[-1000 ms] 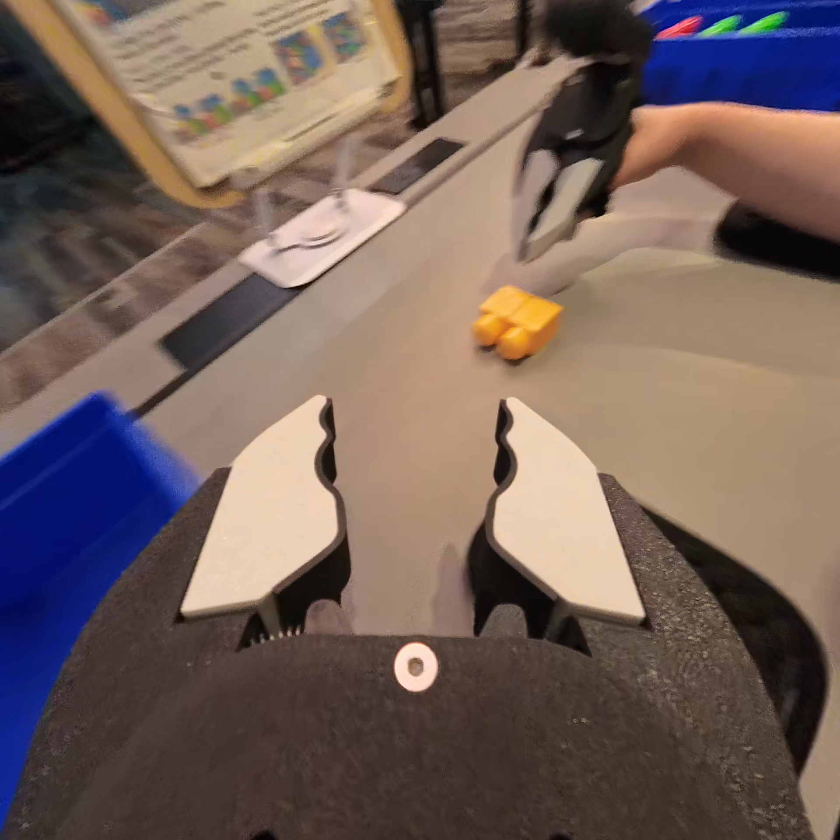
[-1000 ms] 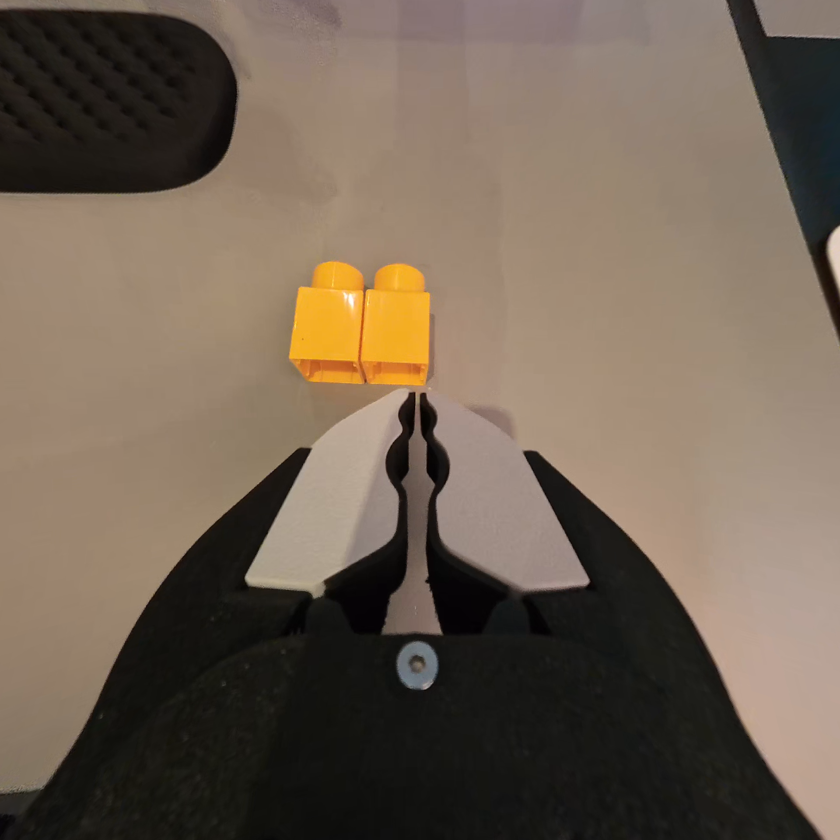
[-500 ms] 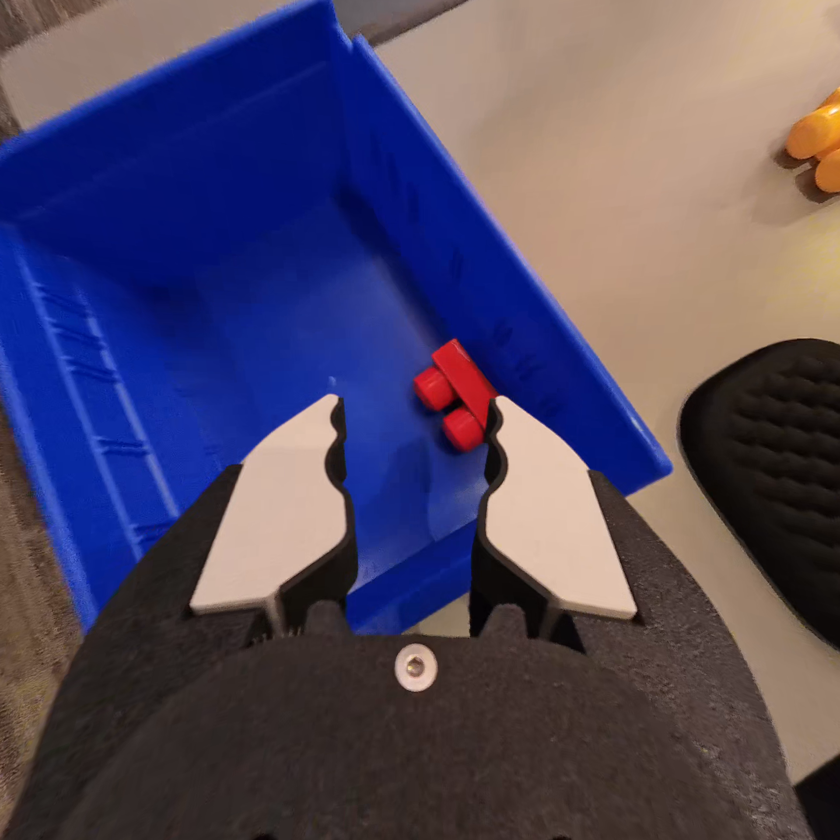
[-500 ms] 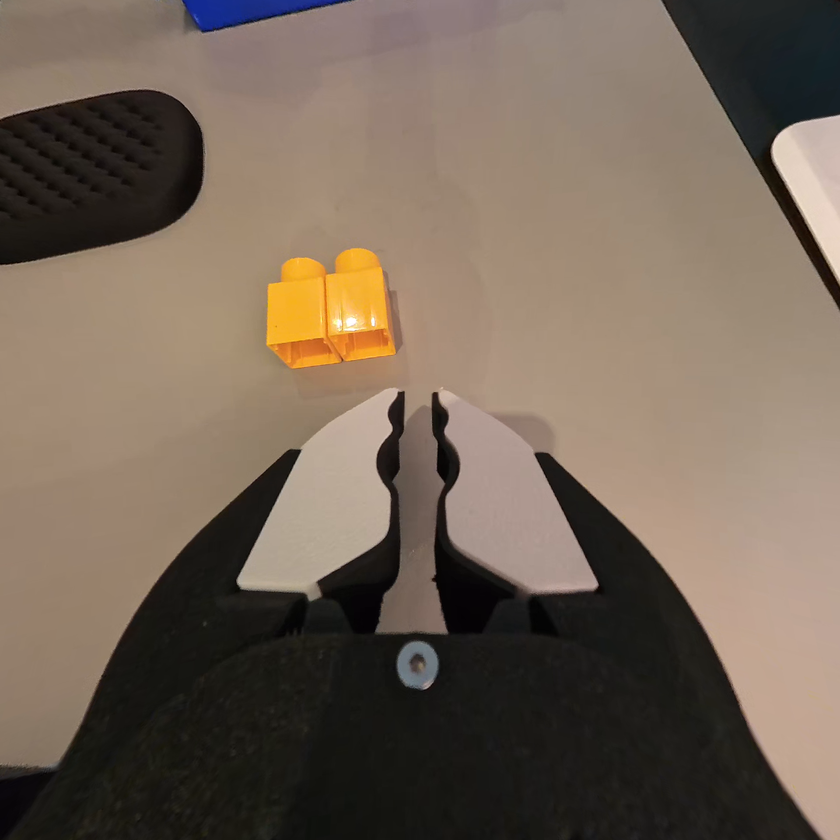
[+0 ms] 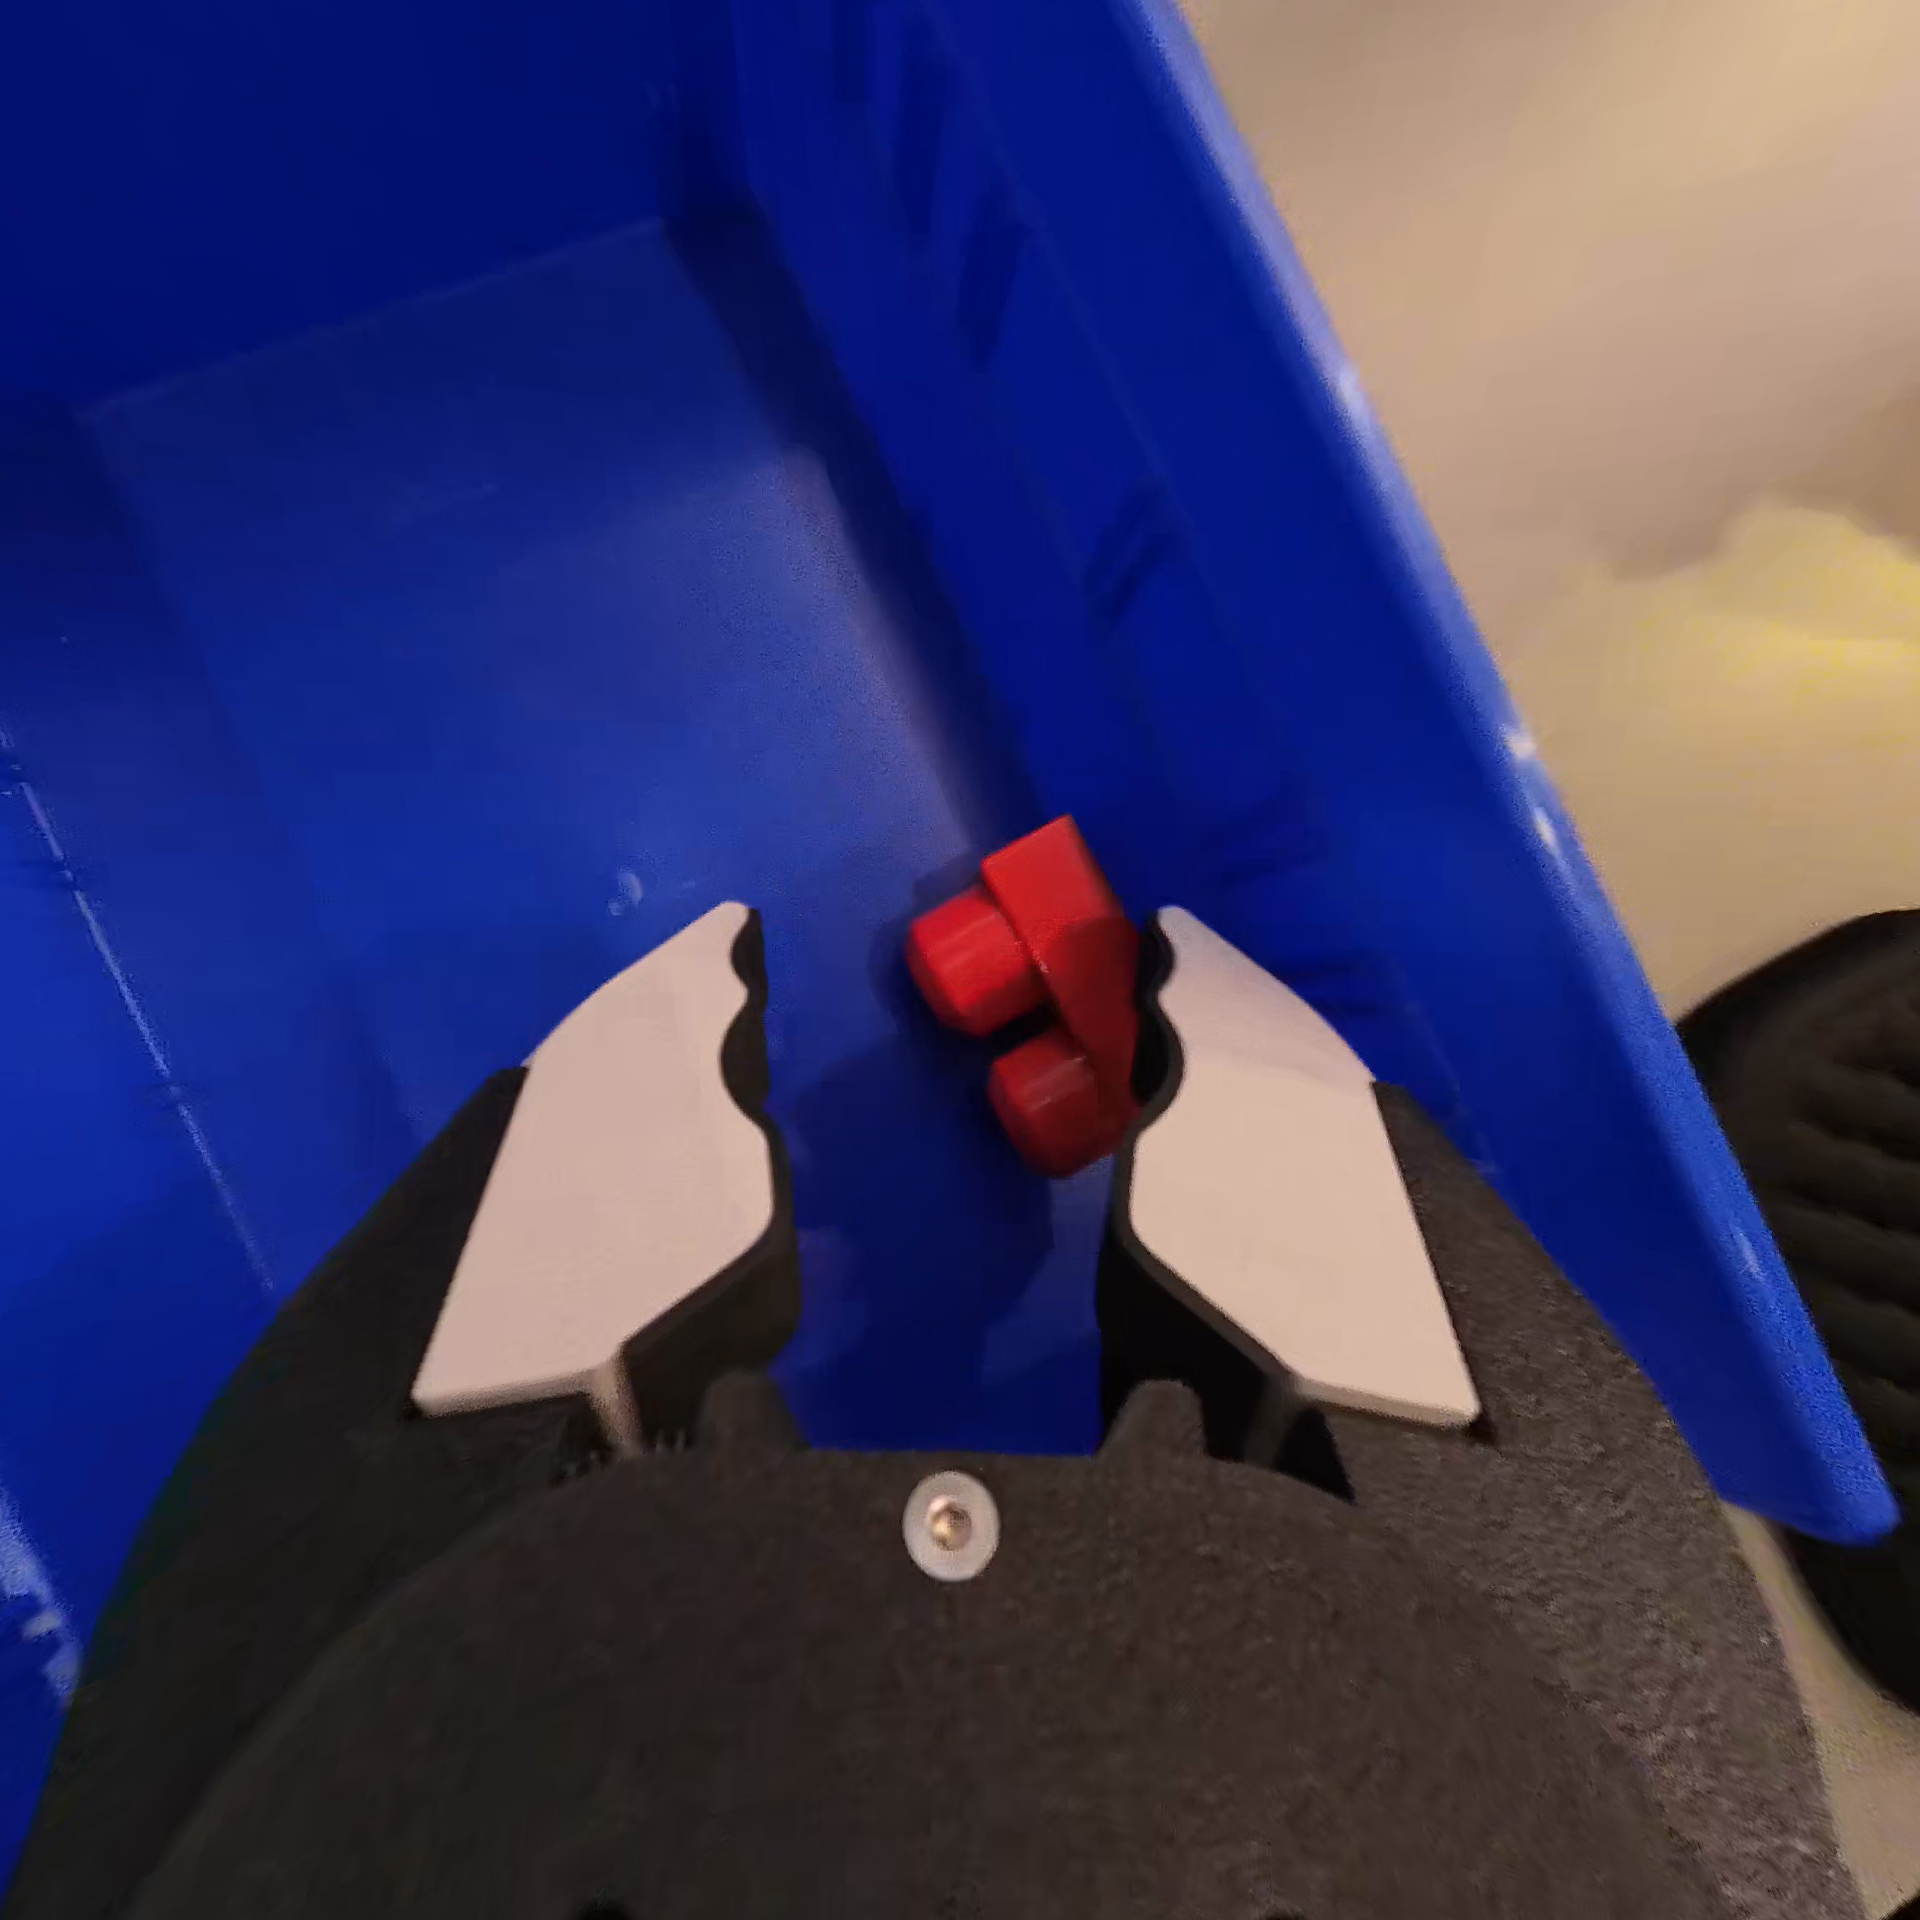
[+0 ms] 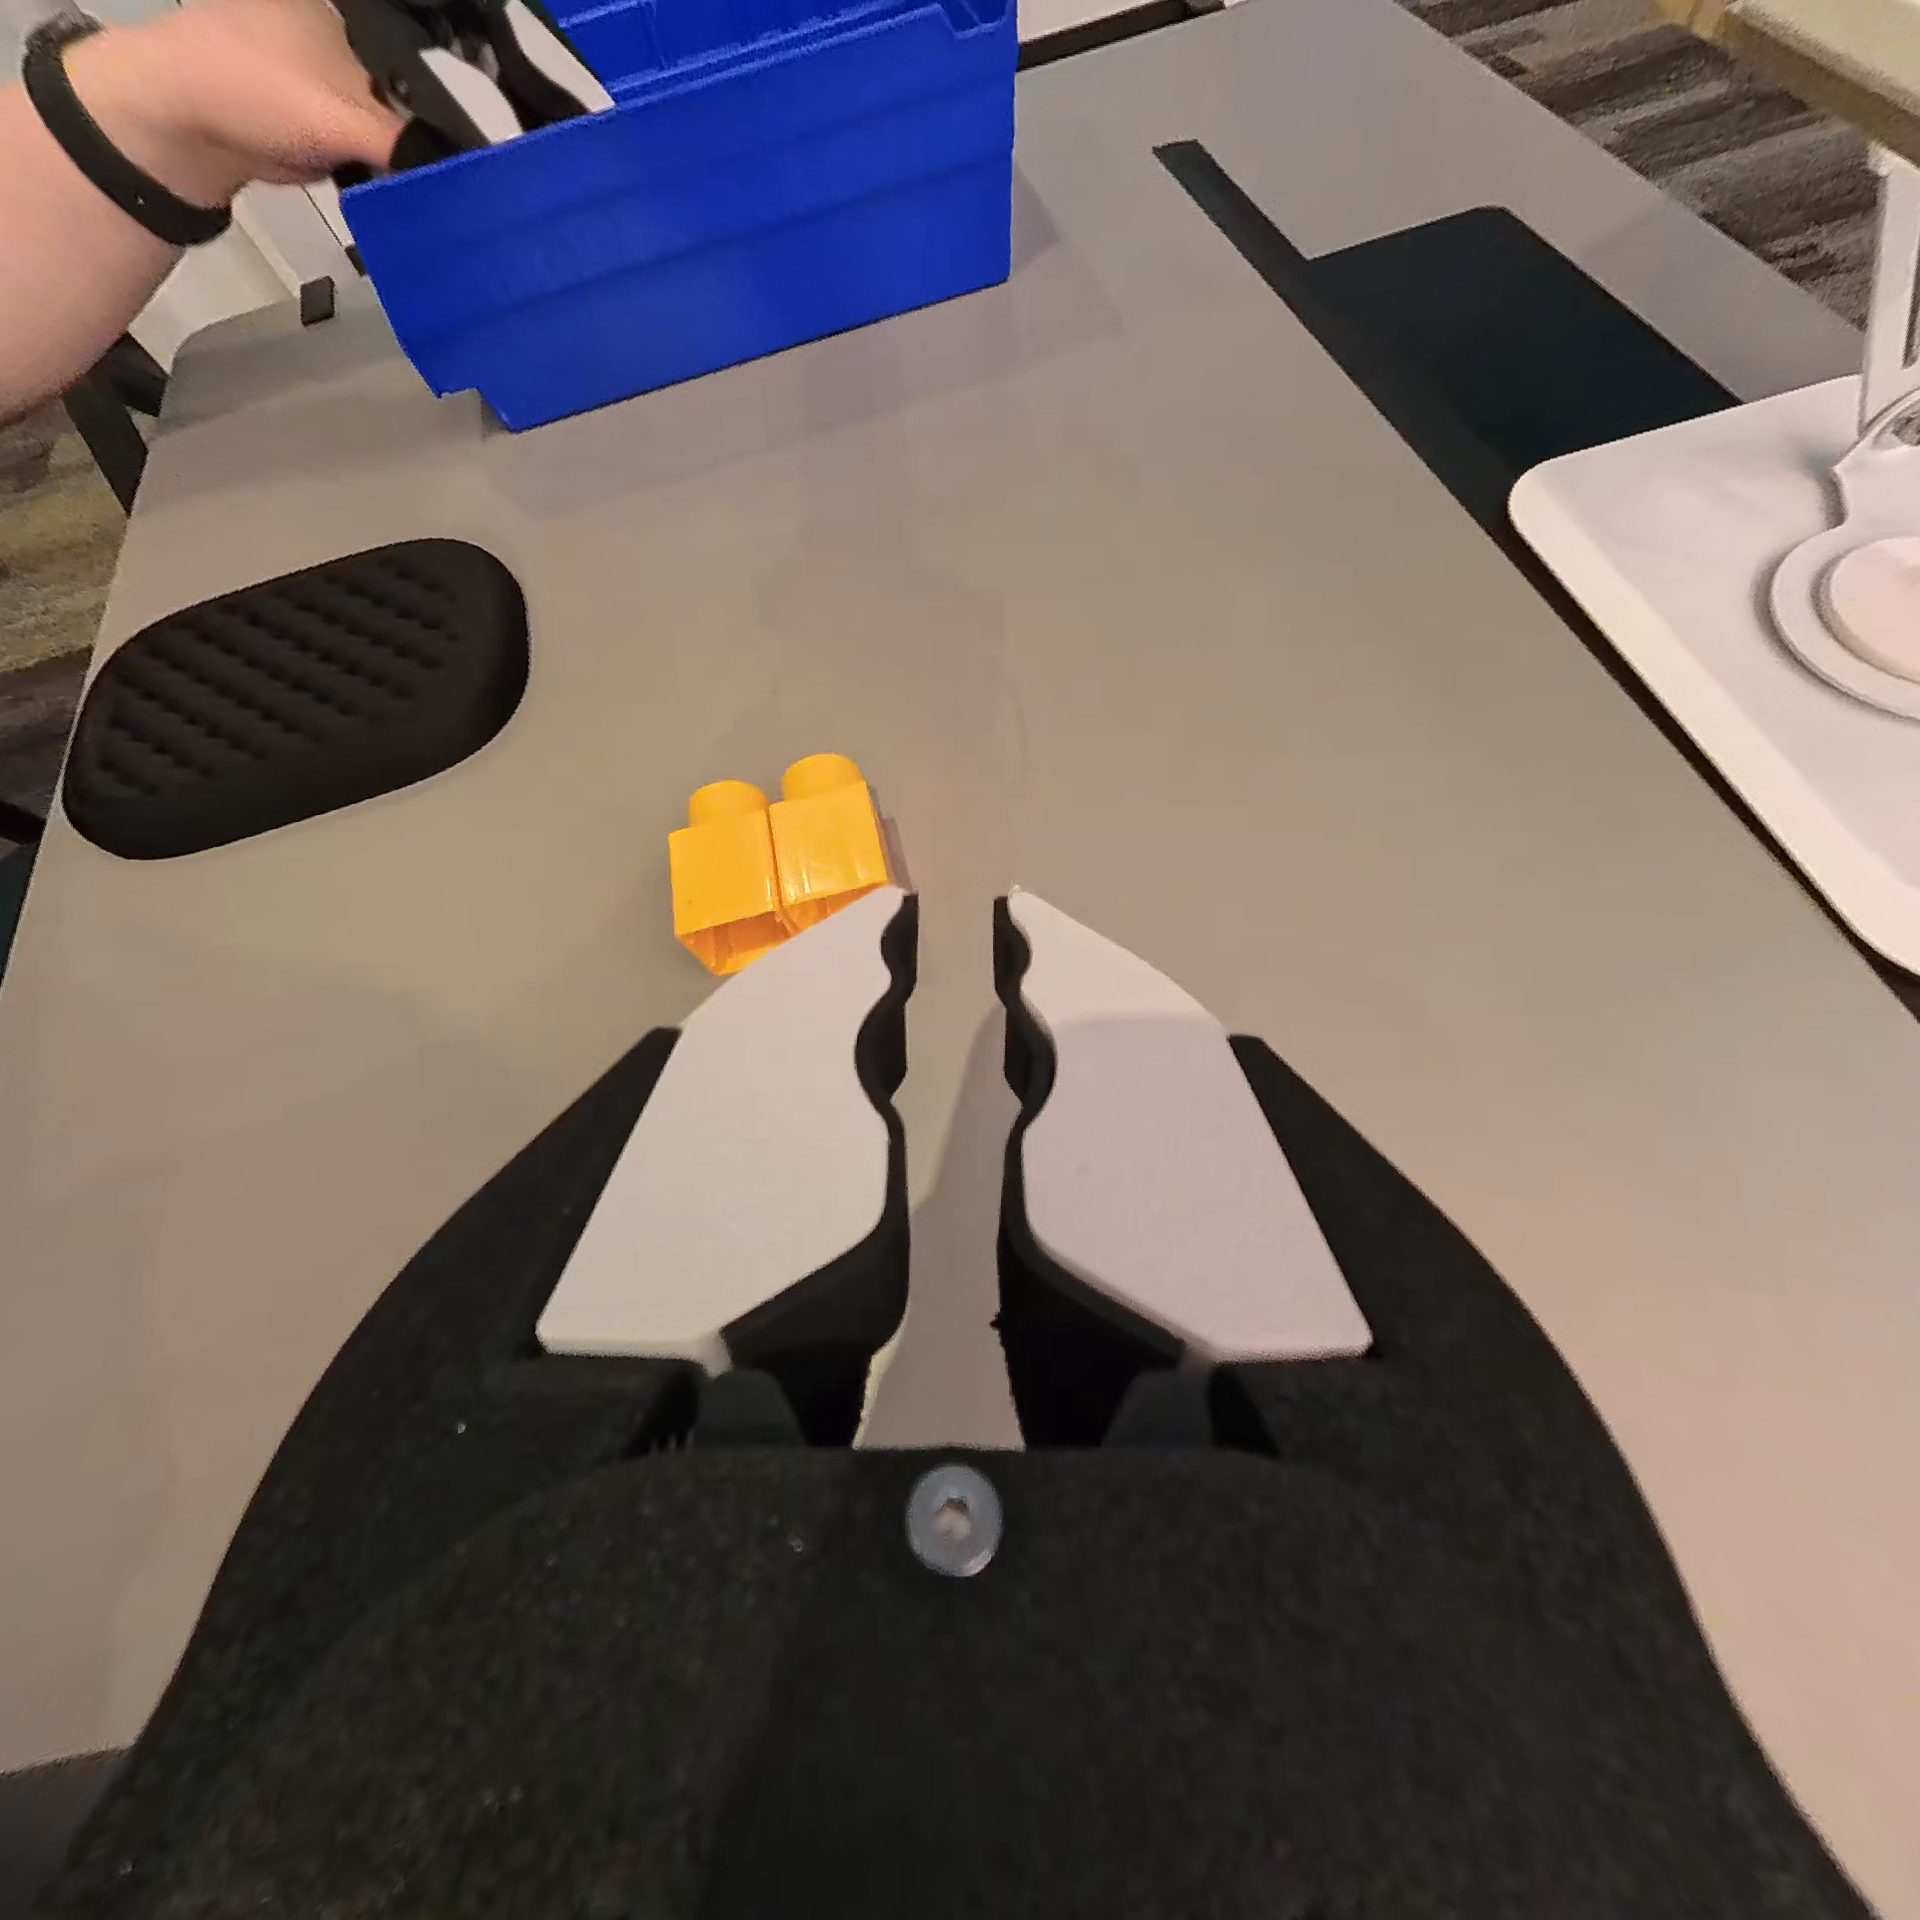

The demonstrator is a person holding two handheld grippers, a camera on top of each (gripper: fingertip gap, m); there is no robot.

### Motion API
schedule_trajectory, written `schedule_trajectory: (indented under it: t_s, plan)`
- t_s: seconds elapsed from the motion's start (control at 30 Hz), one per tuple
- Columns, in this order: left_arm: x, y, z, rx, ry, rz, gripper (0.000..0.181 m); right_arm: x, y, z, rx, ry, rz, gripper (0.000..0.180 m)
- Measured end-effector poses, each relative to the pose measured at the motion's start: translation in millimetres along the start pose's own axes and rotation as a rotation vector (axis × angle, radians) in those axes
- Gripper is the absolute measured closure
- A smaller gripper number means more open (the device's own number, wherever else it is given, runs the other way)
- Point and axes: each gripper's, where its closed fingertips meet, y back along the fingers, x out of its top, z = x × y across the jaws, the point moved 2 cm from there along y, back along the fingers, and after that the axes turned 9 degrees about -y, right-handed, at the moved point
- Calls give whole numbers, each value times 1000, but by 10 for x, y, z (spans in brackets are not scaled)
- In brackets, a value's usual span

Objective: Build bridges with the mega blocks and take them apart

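A red two-stud block [image 5: 1049, 987] lies on its side on the floor of the blue bin [image 5: 520, 623], close to the bin's right wall. My left gripper [image 5: 954, 930] is open, low inside the bin, with the red block between its fingers and next to the right finger [image 5: 1247, 1143]. Two orange one-stud blocks [image 6: 779, 862] lie side by side on the grey table [image 6: 1195, 675], studs pointing away. My right gripper [image 6: 956, 899] is empty, jaws a narrow gap apart, just right of the orange blocks. The left gripper [image 6: 488, 73] also shows in the right wrist view, in a hand.
The blue bin [image 6: 727, 229] stands at the table's far left in the right wrist view. A black textured pad [image 6: 301, 696] lies left of the orange blocks. A white base plate [image 6: 1683, 623] sits at the right edge, behind a dark inset panel [image 6: 1507, 312].
My left gripper swung from the table into the blue bin and dropped down around the red block. My right gripper backed up off the orange blocks, and its jaws parted slightly.
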Motion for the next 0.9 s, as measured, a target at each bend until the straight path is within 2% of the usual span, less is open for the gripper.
schedule_trajectory:
  t_s: [0.17, 0.4, 0.6, 0.8, 0.87, 0.9]
  plan:
    - [-21, -5, -9, 35, -59, -83, 108, -119, -2, 23, -9, -6, -44, 166]
    - [-140, 128, -332, 113, 11, -129, 106, -168, 15, 17, 9, 6, -55, 166]
    - [-130, 209, -173, -41, 247, -101, 88, -105, 34, -3, 21, 46, -75, 166]
    - [-298, 128, -249, 96, 256, -264, 84, 58, 60, -58, 31, 117, -78, 166]
    - [-386, 103, -340, 202, 244, -335, 80, 109, 70, -68, 35, 140, -76, 166]
    - [-454, 102, -396, 256, 219, -387, 86, 135, 75, -76, 40, 148, -71, 166]
